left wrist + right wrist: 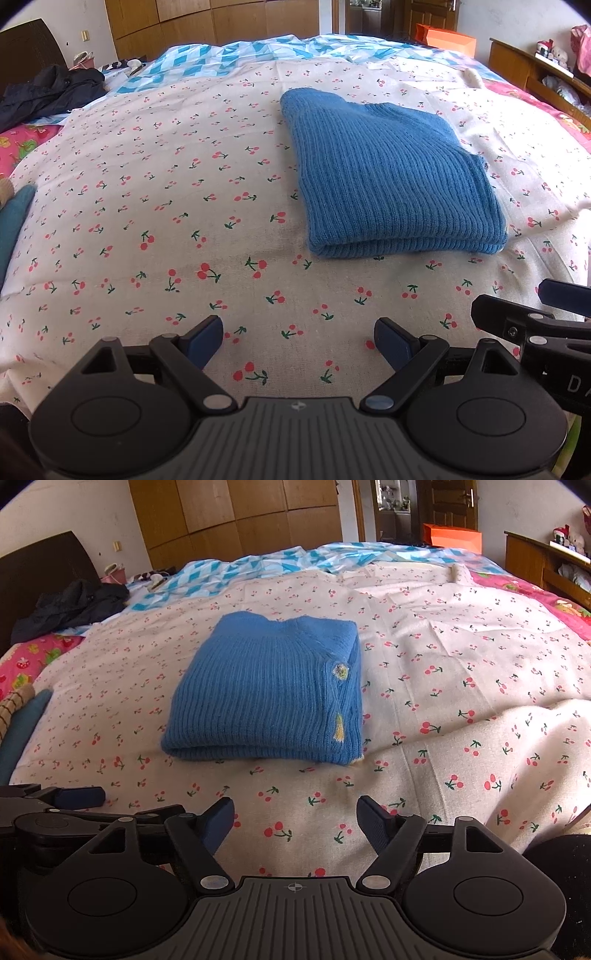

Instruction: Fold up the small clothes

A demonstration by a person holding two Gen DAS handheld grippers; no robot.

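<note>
A small blue knitted sweater (388, 177) lies folded into a thick rectangle on the cherry-print sheet (147, 206). In the right wrist view the sweater (269, 694) shows a small button and a yellow patch near its right edge. My left gripper (298, 339) hovers open over bare sheet, short of the sweater's near fold and to its left. My right gripper (295, 821) also stands open over the sheet (443, 709), nothing between its fingers, just in front of the sweater. Each gripper's arm shows at the edge of the other's view.
A dark garment (48, 92) lies heaped at the far left by the headboard. A blue-white checked cover (229, 55) lies at the far end. A teal cloth (22, 727) sits at the left edge. Wooden shelves (535, 70) stand to the right, a wardrobe (236, 520) behind.
</note>
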